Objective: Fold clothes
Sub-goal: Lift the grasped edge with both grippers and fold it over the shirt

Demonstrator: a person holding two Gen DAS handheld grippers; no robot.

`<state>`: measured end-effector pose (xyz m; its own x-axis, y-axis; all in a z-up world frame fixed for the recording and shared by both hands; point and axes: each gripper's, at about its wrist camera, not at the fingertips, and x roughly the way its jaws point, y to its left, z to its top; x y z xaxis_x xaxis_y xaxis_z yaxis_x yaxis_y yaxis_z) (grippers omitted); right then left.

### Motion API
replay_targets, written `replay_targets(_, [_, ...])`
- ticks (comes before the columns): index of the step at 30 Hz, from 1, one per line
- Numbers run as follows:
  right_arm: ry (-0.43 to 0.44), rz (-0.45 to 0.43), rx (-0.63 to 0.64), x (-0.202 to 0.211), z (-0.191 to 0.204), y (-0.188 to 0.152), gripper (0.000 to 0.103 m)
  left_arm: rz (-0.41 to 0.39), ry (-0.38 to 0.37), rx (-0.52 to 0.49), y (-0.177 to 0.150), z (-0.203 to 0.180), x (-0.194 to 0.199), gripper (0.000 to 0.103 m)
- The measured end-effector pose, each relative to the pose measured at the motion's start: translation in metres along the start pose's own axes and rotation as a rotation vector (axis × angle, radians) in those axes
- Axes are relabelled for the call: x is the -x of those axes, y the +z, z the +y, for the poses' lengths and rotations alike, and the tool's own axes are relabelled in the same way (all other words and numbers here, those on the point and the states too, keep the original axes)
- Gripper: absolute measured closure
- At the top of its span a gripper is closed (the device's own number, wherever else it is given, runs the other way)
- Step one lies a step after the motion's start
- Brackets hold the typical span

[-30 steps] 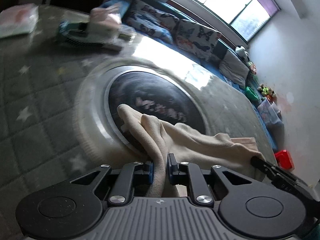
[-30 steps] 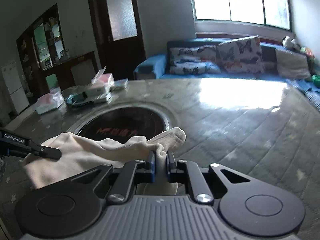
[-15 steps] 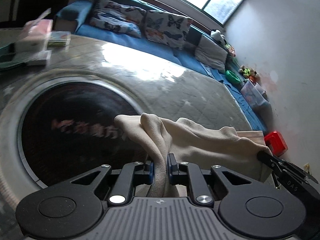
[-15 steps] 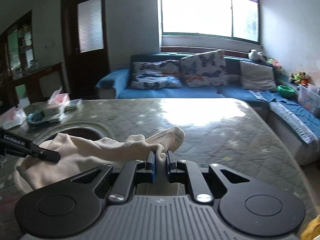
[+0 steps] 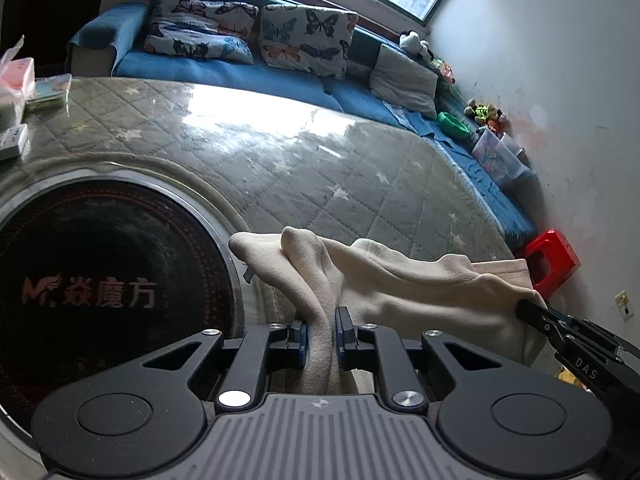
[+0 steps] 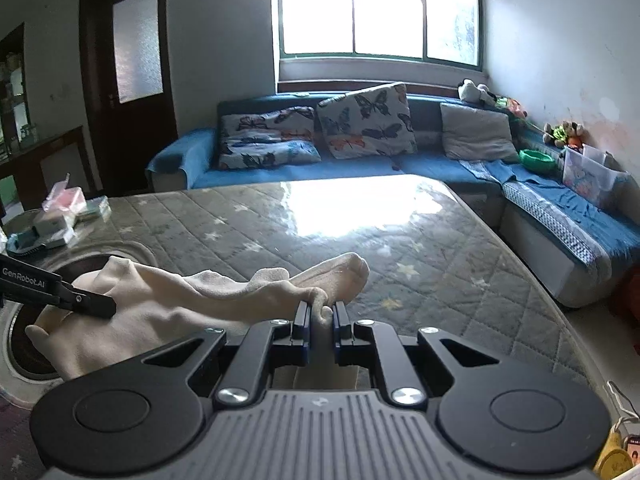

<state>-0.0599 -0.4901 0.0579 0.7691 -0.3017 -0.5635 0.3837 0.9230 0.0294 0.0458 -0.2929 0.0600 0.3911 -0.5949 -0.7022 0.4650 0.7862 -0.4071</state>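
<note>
Pinching a fold of the cream garment (image 5: 400, 280), the left claw (image 5: 321, 330) was kept closed on it, and another bunch of it was clamped in the right claw (image 6: 320, 316). Between them the cloth was held stretched above the quilted surface (image 6: 320, 216), beside the dark round inset (image 5: 100, 280).
</note>
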Motion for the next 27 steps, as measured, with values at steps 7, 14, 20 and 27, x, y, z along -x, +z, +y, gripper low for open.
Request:
replay_targets(7, [-0.040, 0.023, 0.004, -0.010, -0.011, -0.007, 0.094, 0.033, -0.005, -0.003, -0.004, 0.001, -0.013, 0.088])
replay_targets(14, [-0.097, 0.044, -0.007, -0.016, -0.018, -0.010, 0.094, 0.052, -0.018, -0.035, -0.010, -0.012, -0.022, 0.088])
replay_targets(20, [-0.145, 0.086, -0.024, -0.022, -0.024, -0.018, 0.093, 0.065, -0.029, -0.065, -0.014, -0.022, -0.027, 0.088])
replay_targets(27, [-0.173, 0.103, -0.020, -0.021, -0.026, -0.022, 0.091, 0.073, -0.017, -0.078, -0.016, -0.023, -0.032, 0.084])
